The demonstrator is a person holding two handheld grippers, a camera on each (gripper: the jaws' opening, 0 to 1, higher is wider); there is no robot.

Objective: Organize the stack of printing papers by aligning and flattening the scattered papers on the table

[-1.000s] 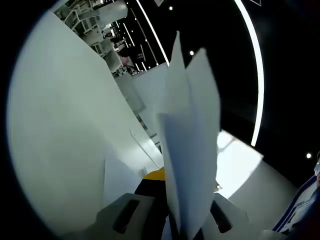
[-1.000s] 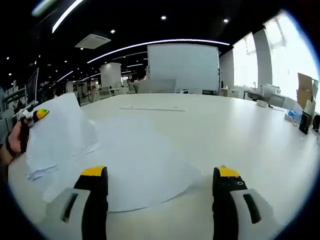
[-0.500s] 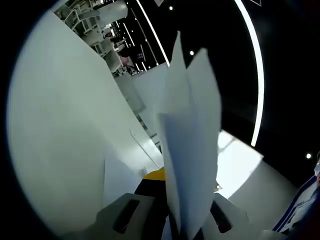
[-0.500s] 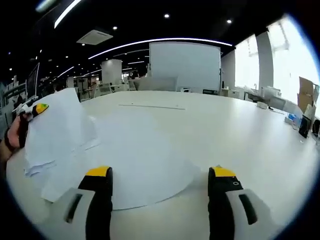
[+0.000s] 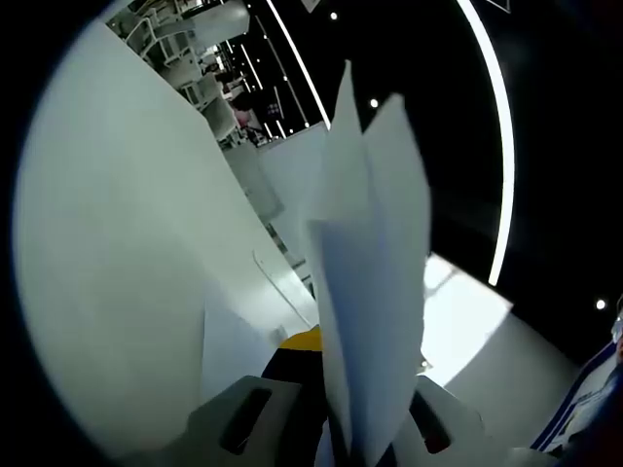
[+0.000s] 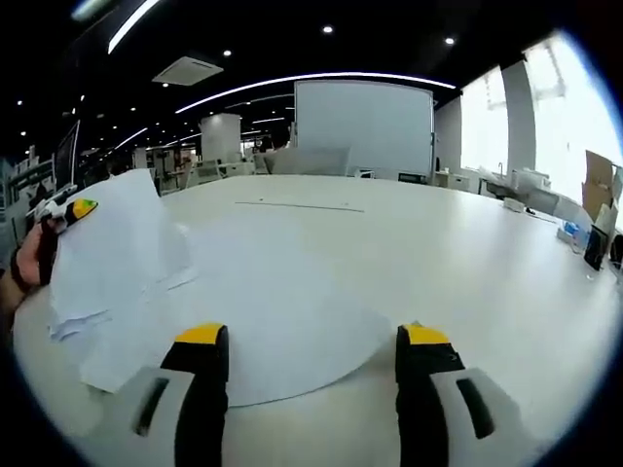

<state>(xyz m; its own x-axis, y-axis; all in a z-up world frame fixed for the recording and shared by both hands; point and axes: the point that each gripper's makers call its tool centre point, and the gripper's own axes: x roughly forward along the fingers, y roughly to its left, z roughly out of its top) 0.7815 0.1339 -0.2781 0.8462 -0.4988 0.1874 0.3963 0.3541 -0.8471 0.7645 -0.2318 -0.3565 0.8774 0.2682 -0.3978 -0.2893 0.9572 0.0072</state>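
Note:
In the left gripper view a few white sheets of paper [image 5: 375,282] stand on edge between the jaws of my left gripper [image 5: 362,413], which is shut on them. The right gripper view has that same held stack [image 6: 112,253] upright at the far left, pinched by the yellow-tipped left gripper [image 6: 76,209] in a person's hand [image 6: 24,268]. A large loose sheet [image 6: 282,321] lies flat on the white table [image 6: 458,243]. My right gripper [image 6: 313,341] hovers over the sheet's near edge, open, with nothing between its fingers.
A big white board [image 6: 363,126] stands beyond the table's far edge. Small items [image 6: 576,232] sit near the table's right edge, with cardboard boxes [image 6: 596,175] behind them. Shelving [image 5: 185,39] lies past the table in the left gripper view.
The right gripper's jaws have drawn a little closer together. The left gripper and its papers have not moved.

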